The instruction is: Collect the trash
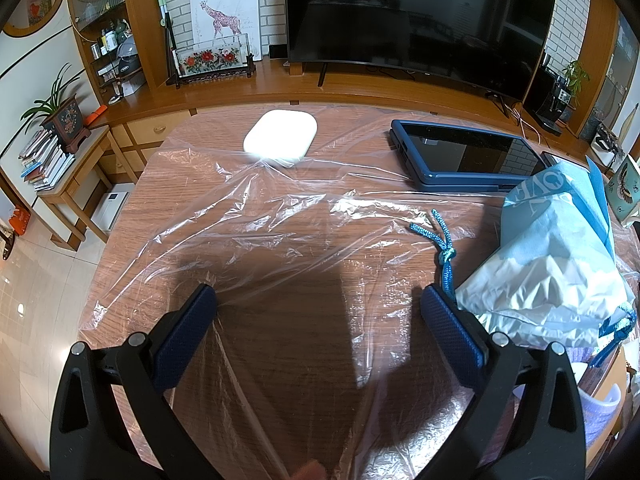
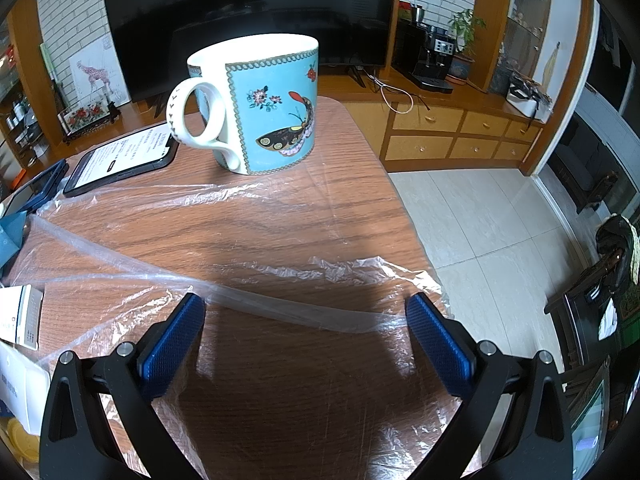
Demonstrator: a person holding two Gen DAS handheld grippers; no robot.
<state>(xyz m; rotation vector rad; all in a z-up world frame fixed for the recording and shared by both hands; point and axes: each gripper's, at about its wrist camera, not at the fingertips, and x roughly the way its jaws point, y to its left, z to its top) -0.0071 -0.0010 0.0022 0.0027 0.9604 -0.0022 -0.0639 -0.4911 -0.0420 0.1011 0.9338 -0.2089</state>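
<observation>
On the table (image 1: 132, 208), both grippers, left (image 1: 318, 300) and right (image 2: 306, 308), are hovering spread over the plastic sheet (image 1: 280, 220), mug (image 2: 260, 108) at twelve o'clock; pinching it likely follows.

A living room in a home.
A big dark TV (image 1: 416, 16) stands on a long wooden cabinet (image 2: 460, 136) with drawers. A giraffe picture (image 1: 226, 20), potted plants (image 1: 60, 112), stacked books (image 1: 44, 160), a coffee machine (image 2: 434, 60) and a butterfly mug (image 2: 256, 108) are around.

film (image 1: 280, 216) over table (image 1: 132, 216) | case (image 1: 280, 139) far left, tablet (image 1: 468, 152) far right | pouch (image 1: 560, 264) right, cord (image 1: 444, 252) beside | mug (image 2: 260, 108) behind, phone (image 2: 124, 156) left
</observation>
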